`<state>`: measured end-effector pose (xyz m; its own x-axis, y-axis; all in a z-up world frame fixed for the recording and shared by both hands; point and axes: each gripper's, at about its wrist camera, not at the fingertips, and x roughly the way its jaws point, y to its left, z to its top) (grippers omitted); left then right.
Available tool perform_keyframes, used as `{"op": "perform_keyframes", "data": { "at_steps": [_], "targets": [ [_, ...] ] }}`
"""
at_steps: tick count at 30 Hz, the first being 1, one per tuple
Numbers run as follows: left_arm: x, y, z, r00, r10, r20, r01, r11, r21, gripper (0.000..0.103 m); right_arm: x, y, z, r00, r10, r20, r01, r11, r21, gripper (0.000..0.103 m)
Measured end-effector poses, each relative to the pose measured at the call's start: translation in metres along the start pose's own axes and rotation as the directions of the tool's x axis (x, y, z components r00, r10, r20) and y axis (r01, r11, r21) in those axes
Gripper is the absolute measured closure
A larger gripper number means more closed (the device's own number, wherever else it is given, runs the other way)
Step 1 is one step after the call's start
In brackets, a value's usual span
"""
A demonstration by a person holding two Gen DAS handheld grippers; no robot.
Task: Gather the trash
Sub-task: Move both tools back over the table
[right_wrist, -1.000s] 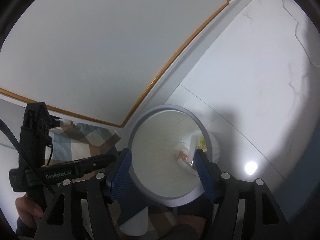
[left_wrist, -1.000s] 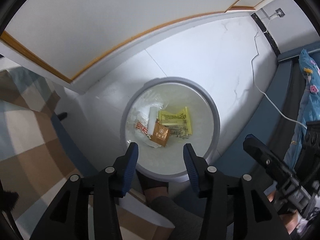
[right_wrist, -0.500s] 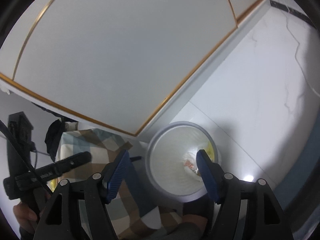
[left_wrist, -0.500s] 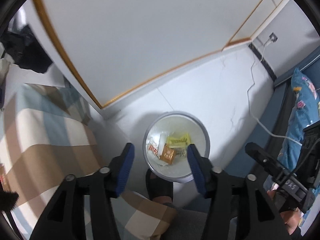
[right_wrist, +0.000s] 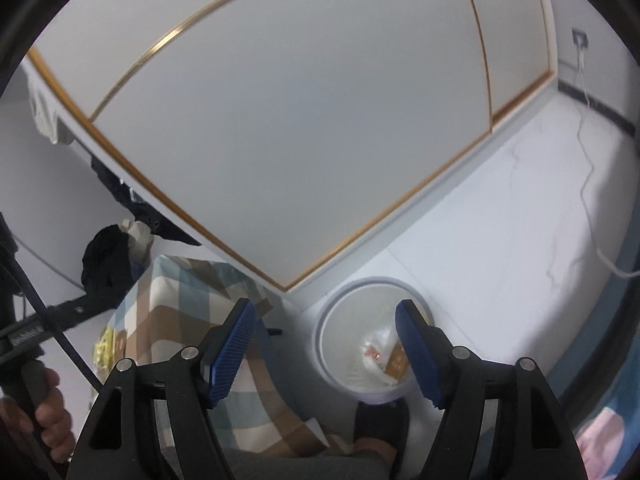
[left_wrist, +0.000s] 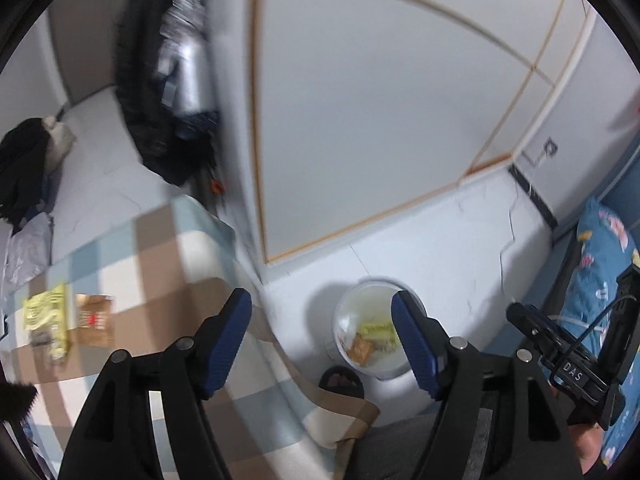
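A round white trash bin stands on the white floor and holds yellow and orange wrappers. It shows in the right wrist view too. A yellow wrapper and a brown packet lie on the checked cloth at the left. The yellow wrapper also shows in the right wrist view. My left gripper is open and empty, high above the cloth's edge and the bin. My right gripper is open and empty, above the bin's left side.
A white wardrobe with gold trim stands behind the bin. Dark clothes hang at its left. A white cable runs across the floor. A blue patterned pillow lies at the right. A foot in a black slipper is near the bin.
Both grippers have risen and pulled back from the bin, which now looks much smaller. The left view has swung left, bringing the checked cloth with its wrappers into sight.
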<state>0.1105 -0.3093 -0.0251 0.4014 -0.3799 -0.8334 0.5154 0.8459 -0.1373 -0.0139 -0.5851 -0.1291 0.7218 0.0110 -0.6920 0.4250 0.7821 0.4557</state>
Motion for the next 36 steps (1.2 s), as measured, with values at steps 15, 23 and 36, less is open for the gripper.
{"op": "perform_keyframes", "data": {
  "at_steps": [15,23,36],
  "targets": [
    [-0.099,0.103,-0.030,0.954,0.162,0.252,-0.118,0.977,-0.178,0.016,-0.066,0.148,-0.007,0.983,0.121,0.141,-0.075,0.952,-0.296,0.020],
    [-0.141,0.167,-0.058,0.905,0.275,0.325,-0.194,0.946,-0.261,0.012,-0.059,0.227,-0.035,0.967,0.224,0.121,-0.157,0.898,-0.411,0.017],
    [-0.142,0.264,-0.086,0.881,0.369,0.296,-0.222,0.875,-0.429,0.011,-0.022,0.319,-0.090,0.938,0.340,0.062,-0.245,0.781,-0.575,0.012]
  ]
}}
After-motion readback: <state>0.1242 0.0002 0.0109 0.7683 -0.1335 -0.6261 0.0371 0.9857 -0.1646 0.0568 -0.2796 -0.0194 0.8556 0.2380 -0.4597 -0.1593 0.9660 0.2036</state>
